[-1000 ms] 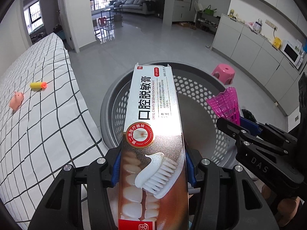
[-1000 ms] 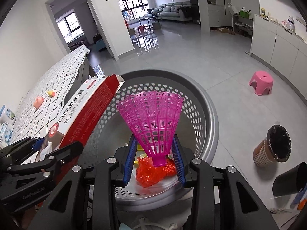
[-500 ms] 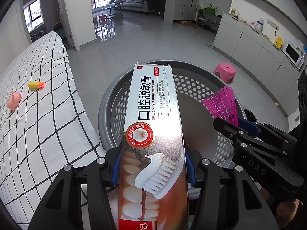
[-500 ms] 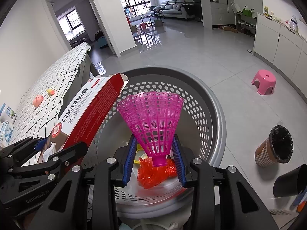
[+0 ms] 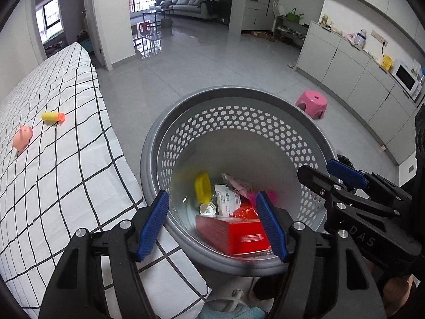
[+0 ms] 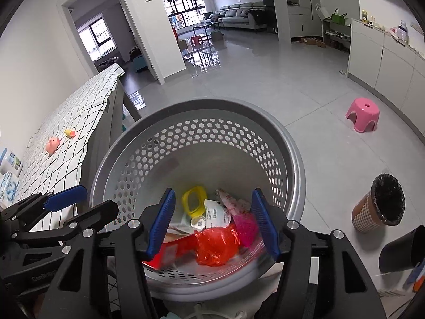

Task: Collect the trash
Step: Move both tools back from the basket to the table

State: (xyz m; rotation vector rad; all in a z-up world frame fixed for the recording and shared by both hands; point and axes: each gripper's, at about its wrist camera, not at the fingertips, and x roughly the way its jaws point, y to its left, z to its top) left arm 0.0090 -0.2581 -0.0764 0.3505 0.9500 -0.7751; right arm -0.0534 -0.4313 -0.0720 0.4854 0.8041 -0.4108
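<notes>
A grey perforated basket stands on the floor under both grippers. My left gripper hangs over its near rim with its jaws opening and nothing between them. The red toothpaste box lies blurred in the basket's bottom. My right gripper is also opening and holds nothing. The pink shuttlecock lies inside the basket beside a red plastic bag, a yellow ring and a white wrapper.
A table with a checked cloth runs along the left and bears a pink pig toy and a yellow cylinder. On the floor are a pink stool, a small bin with a black liner and a black cup.
Both grippers have opened. The toothpaste box left the left jaws and the shuttlecock left the right jaws; both now lie in the basket. Neither hand has shifted.
</notes>
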